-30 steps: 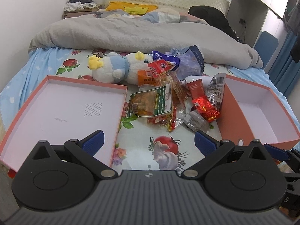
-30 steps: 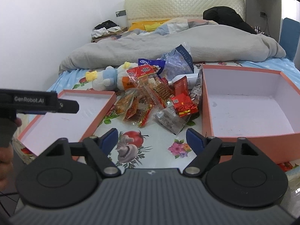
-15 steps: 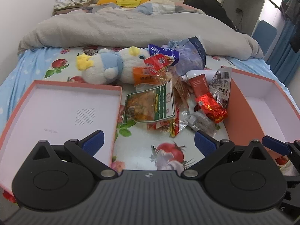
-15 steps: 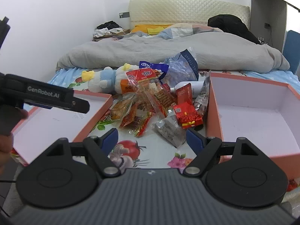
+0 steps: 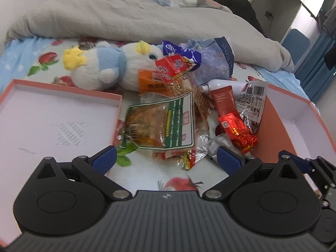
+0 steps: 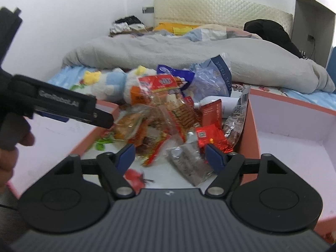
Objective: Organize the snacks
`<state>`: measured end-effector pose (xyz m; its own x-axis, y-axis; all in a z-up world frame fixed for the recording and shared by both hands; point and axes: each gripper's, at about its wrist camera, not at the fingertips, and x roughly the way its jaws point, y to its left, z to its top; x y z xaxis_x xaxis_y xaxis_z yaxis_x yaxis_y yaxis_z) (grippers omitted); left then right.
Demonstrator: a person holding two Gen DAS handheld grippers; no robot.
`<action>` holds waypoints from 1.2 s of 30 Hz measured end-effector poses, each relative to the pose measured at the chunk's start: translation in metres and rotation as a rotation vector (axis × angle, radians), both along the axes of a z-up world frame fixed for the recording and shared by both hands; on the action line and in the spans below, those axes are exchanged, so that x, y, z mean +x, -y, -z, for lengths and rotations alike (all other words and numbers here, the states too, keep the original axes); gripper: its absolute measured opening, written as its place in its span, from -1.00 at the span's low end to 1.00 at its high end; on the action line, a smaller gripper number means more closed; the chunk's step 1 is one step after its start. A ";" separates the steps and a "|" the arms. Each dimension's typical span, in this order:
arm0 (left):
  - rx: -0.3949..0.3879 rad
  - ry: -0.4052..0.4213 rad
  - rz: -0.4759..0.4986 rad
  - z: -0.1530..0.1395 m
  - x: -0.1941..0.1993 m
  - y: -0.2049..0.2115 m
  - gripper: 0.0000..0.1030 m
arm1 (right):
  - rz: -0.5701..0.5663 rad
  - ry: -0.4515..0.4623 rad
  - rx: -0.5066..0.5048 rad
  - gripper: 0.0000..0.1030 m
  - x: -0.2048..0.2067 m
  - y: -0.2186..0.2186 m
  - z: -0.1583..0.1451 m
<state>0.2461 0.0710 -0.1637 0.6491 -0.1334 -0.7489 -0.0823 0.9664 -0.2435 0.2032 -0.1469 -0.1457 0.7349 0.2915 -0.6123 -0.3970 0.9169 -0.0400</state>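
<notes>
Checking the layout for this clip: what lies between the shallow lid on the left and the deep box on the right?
In the left wrist view, the snack pile fills the floral sheet between lid and box.

We see soft, even daylight, brightest at two o'clock; fisheye bending warps the edges, and motion blur smears both views.

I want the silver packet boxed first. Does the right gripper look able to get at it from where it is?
Probably yes. The right gripper is open and the silver packet lies just ahead between its fingers, on top at the pile's near edge with nothing over it.
</notes>
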 end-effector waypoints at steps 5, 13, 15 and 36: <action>-0.044 -0.020 0.022 0.018 0.024 0.002 0.86 | 0.045 -0.018 -0.099 0.20 0.025 -0.005 0.024; -0.087 -0.027 0.072 0.037 0.058 0.007 0.57 | 0.098 0.003 -0.266 -0.03 0.051 -0.014 0.055; -0.085 -0.025 0.094 0.040 0.063 0.010 0.42 | 0.104 0.015 -0.307 -0.03 0.055 -0.018 0.061; 0.100 0.005 0.181 0.052 0.060 0.034 -0.78 | 0.039 0.118 -0.664 -0.60 0.047 -0.028 0.092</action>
<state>0.3057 0.0370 -0.2155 0.6248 -0.1731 -0.7613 0.0958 0.9847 -0.1453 0.2503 -0.1184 -0.2376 0.8105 -0.1464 -0.5671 -0.3227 0.6965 -0.6409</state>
